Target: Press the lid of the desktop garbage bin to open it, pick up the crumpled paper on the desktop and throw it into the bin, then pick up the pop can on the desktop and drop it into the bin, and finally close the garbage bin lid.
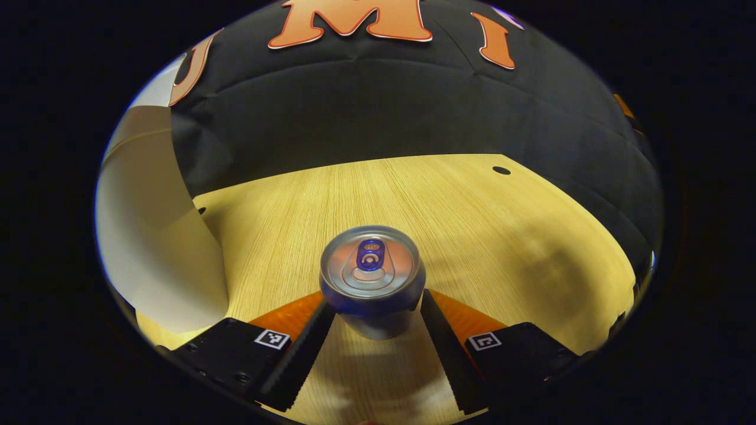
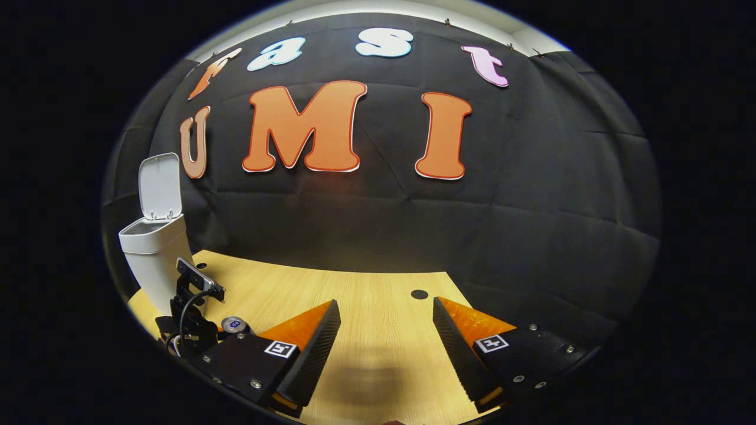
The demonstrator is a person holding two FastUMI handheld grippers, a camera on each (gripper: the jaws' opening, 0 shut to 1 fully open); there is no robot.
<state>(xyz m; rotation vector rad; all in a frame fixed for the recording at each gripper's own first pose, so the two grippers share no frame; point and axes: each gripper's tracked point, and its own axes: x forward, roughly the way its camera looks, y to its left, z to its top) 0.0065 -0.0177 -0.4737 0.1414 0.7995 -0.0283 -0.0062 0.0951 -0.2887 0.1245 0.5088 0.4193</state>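
Wood-grain desktop (image 1: 472,224) runs back to the black cloth wall. I have the left gripper (image 1: 378,321) spread around the upright pop can (image 1: 372,271), not visibly pressing it; the bin (image 2: 155,260), lid up, stands just beside. I hold the right gripper (image 2: 387,348) apart, empty, farther off.

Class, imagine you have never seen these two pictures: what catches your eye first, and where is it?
First, the pop can, upright on the wooden desktop, standing between the open fingers of the left tool. Next, in the right gripper view, the white garbage bin at the far left, its lid raised. The right tool hangs open above bare wood.
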